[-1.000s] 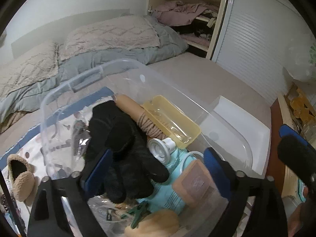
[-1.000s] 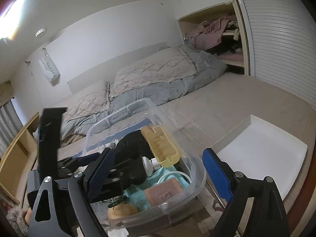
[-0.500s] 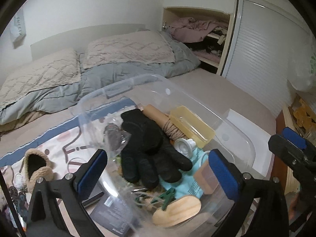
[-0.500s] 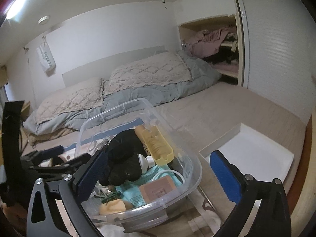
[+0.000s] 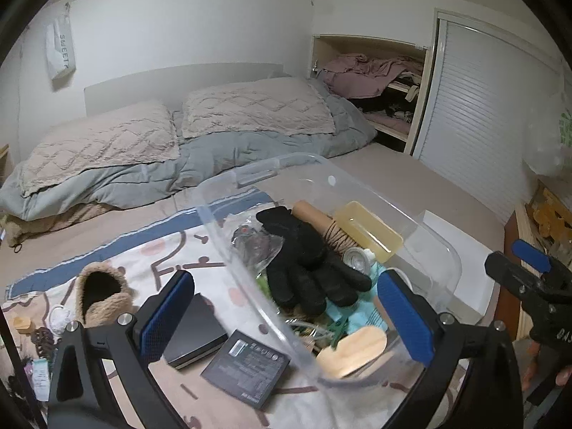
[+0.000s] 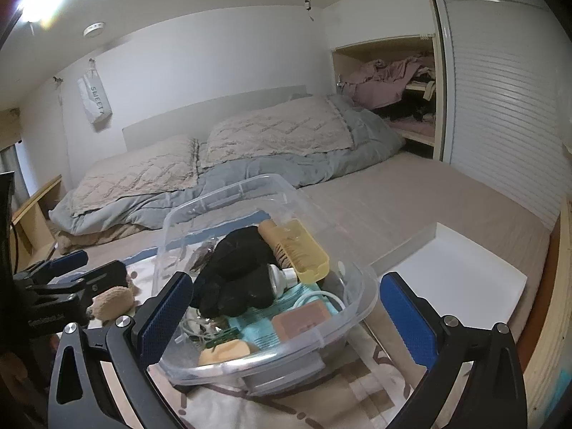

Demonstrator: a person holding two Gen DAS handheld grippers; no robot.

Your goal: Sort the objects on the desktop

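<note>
Left wrist view: left hand-held gripper spread wide, jaws just opened further, gripping nothing, blue pads to either side of the near wall of a clear plastic bin. Bin resting on a patterned blanket on the bed. Inside the bin: black glove, yellow tray, roll wound with twine, tan soap-like block, teal packet. On the blanket left of the bin: two dark flat boxes, fuzzy slipper.

Right wrist view: right hand-held gripper likewise wide apart, jaws just opened further, empty, framing the same bin from its near end without touching it. White tray on the bed to the right of the bin, well apart from it. Other gripper visible at the left edge, beside the slipper.
</note>
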